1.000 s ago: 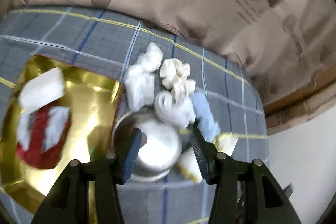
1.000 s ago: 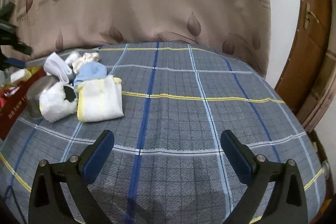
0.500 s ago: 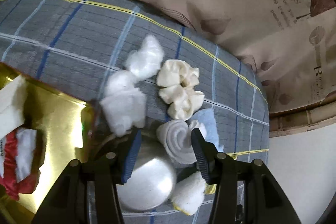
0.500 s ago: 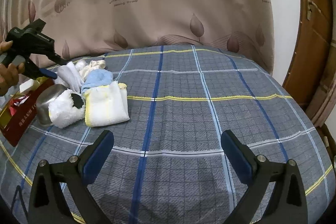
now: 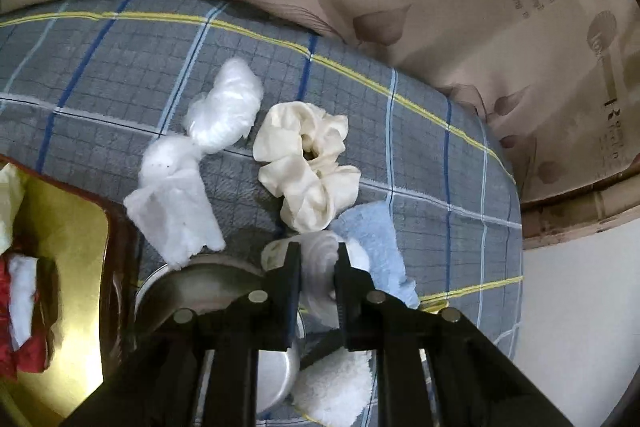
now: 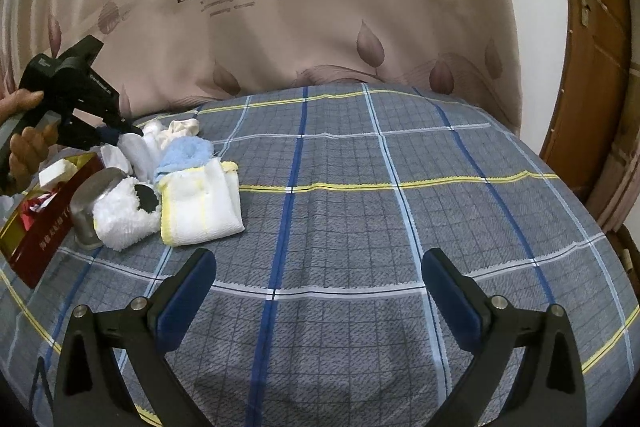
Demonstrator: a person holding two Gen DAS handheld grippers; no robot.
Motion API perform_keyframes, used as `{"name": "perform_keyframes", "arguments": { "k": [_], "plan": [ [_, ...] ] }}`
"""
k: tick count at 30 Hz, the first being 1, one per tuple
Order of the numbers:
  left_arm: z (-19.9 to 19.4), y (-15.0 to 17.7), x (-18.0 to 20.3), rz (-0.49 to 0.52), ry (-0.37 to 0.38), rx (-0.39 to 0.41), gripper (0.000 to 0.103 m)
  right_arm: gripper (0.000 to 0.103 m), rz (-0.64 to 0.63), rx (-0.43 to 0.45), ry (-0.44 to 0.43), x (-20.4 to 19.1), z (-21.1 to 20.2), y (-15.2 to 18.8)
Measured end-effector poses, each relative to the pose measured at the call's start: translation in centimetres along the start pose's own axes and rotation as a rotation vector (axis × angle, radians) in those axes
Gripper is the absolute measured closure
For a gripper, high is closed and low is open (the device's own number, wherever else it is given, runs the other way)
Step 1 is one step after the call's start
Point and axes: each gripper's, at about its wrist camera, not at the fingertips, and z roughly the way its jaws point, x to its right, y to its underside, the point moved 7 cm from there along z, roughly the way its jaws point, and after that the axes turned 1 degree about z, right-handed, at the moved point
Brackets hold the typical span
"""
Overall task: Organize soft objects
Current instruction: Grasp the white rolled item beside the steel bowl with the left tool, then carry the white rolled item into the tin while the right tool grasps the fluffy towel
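While the left gripper (image 5: 316, 267) is closing its two black fingers (image 5: 290, 275) on a rolled white cloth (image 5: 318, 259), the right gripper (image 6: 318, 291) is hanging over the checked blanket (image 6: 360, 187) with its blue-padded fingers (image 6: 188, 291) spread wide and nothing between them. The rolled cloth is sitting in the small pile of soft things near the left edge of the blanket, just beside a light blue towel (image 5: 372, 243) and above a metal bowl (image 5: 208, 283). A cream scrunchie (image 5: 308, 163) is lying just behind the roll, and two white plastic-wrapped wads (image 5: 200, 155) are lying to its left. A fluffy white cloth (image 5: 336, 387) is resting against the bowl on the near side. In the right wrist view, a folded white towel with yellow edges (image 6: 200, 203) is lying next to the blue towel. A red and gold box (image 6: 36, 223) is standing left of the bowl, holding some white pieces. Behind the blanket, a beige curtain (image 6: 320, 27) with leaf prints is hanging.
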Motion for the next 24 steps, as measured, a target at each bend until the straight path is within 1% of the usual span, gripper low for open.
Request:
{"name": "perform_keyframes", "arguments": {
  "k": [4, 8, 10, 12, 16, 18, 21, 23, 24],
  "plan": [
    [-0.3, 0.3, 0.3, 0.002, -0.005, 0.024, 0.089, 0.001, 0.009, -0.002, -0.001, 0.1, 0.0, 0.0],
    [-1.3, 0.6, 0.8, 0.011, 0.021, 0.071, 0.089, 0.001, 0.010, -0.002, 0.001, 0.2, 0.0, 0.0],
    [-2.4, 0.9, 1.2, 0.019, 0.037, 0.108, 0.089, 0.001, 0.009, -0.002, 0.001, 0.2, 0.0, 0.0],
    [-4.1, 1.3, 1.8, 0.051, 0.044, 0.157, 0.089, 0.000, 0.007, -0.002, 0.002, 0.2, 0.0, 0.0],
    [-6.7, 2.3, 2.8, 0.101, 0.036, 0.227, 0.089, 0.000, 0.007, 0.000, 0.001, 0.3, 0.0, 0.0],
    [-7.8, 2.8, 2.8, 0.104, 0.039, 0.247, 0.089, 0.000, 0.007, 0.012, -0.003, 0.3, -0.2, -0.1],
    [-9.4, 3.9, 2.4, 0.100, 0.056, 0.271, 0.089, 0.000, -0.003, 0.048, -0.033, 0.1, -0.9, -0.3],
    [-10.2, 4.5, 2.0, 0.094, 0.058, 0.282, 0.089, 0.000, -0.025, 0.049, -0.056, -0.6, -1.1, -0.3],
    [-10.4, 4.8, 1.9, 0.090, 0.060, 0.286, 0.089, 0.000, -0.038, 0.043, -0.083, -1.3, -1.3, -0.3]
  ]
}}
